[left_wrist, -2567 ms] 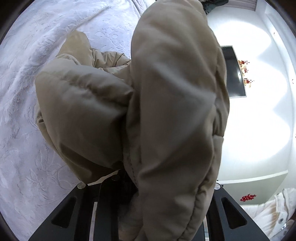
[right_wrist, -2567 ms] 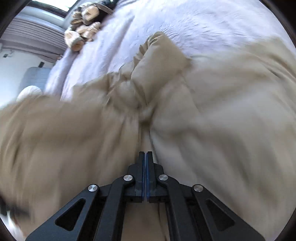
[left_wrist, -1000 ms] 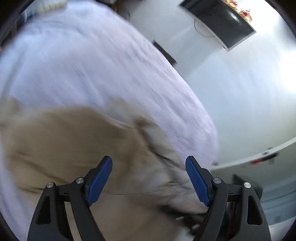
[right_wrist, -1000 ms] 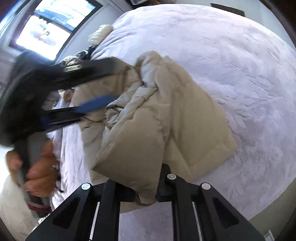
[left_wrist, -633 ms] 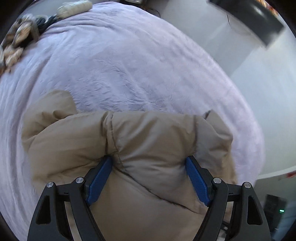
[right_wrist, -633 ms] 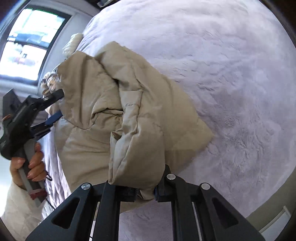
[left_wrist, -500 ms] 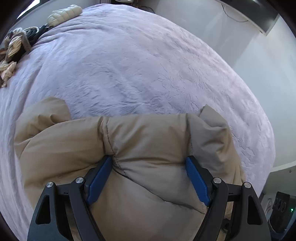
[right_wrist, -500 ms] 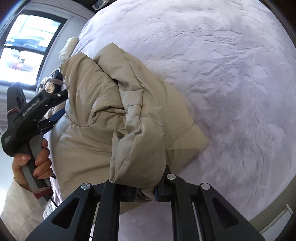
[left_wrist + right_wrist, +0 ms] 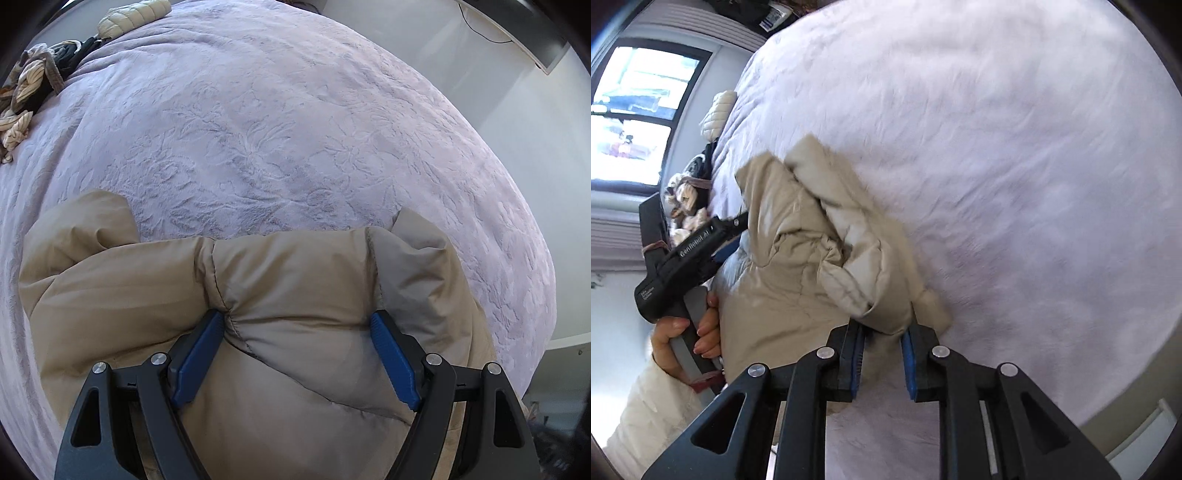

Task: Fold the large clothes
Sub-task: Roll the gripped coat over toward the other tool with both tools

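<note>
A beige puffer jacket (image 9: 288, 295) lies bunched on a lilac embossed bedspread (image 9: 277, 122). My left gripper (image 9: 297, 332) is open wide, its blue pads on either side of a thick fold of the jacket. In the right wrist view the jacket (image 9: 798, 251) lies in a heap. My right gripper (image 9: 882, 349) is open, its pads a short way apart at the jacket's near end. The left gripper's body (image 9: 690, 254) shows there at the jacket's left side, held by a hand.
A pile of other clothes (image 9: 33, 85) and a small cream puffer (image 9: 133, 18) lie at the bed's far left. A white wall and a wall screen (image 9: 517, 33) are at the right. A window (image 9: 631, 114) is beyond the bed.
My right gripper has opened and let go of the jacket fold it held. My left gripper has stayed open, pressed a little further onto the jacket.
</note>
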Demonstrator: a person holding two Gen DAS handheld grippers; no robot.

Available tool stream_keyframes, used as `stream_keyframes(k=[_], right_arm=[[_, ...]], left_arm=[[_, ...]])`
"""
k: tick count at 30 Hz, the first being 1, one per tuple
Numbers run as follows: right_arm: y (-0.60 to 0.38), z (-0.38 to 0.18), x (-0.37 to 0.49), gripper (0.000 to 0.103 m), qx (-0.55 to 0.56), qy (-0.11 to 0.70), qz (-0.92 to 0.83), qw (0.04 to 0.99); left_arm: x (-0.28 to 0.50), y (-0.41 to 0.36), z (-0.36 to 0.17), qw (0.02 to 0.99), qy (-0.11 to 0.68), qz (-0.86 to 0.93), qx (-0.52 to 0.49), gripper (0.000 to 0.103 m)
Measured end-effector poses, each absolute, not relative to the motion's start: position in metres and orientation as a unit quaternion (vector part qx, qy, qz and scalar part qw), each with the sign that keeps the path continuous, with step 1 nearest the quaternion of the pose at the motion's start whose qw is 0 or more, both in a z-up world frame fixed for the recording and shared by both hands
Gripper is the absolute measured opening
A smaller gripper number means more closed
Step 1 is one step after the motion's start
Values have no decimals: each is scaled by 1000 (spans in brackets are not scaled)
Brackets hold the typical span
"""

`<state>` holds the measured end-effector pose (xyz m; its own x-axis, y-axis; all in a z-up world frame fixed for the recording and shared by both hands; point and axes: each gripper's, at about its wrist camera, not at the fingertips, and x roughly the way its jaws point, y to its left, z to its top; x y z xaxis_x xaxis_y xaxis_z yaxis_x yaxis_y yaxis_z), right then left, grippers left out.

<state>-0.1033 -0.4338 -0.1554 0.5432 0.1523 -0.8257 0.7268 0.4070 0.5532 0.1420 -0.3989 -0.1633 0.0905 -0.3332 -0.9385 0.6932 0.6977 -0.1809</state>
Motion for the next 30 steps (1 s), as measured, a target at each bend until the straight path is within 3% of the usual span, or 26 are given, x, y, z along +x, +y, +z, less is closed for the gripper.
stream_keyframes(k=[4,9,16,19,20,23,30], right_arm=[[-435,-106,-97,21,389,431,-263,770],[-435,-77,-57,21,342,423,-195,817],[-424,-132,-6,19,271,540,-161,780],[-429,-151,-5,19,283,553,-153,769],[-429,-156,-3,19,272,560,-151,768],[-428,-171,3,19,253,578,-144,762],[-426,-179,14,19,218,600,-131,759]], left_arm=[[143,-396,-163,721,574,-355,157,81],[143,-393,-153,728,576,-341,150,81],[130,-346,-112,745,573,-323,109,81],[120,-310,-101,757,573,-299,96,81],[116,-295,-99,761,577,-284,89,83],[108,-254,-100,768,589,-243,57,102],[95,-189,-136,733,643,-213,-62,102]])
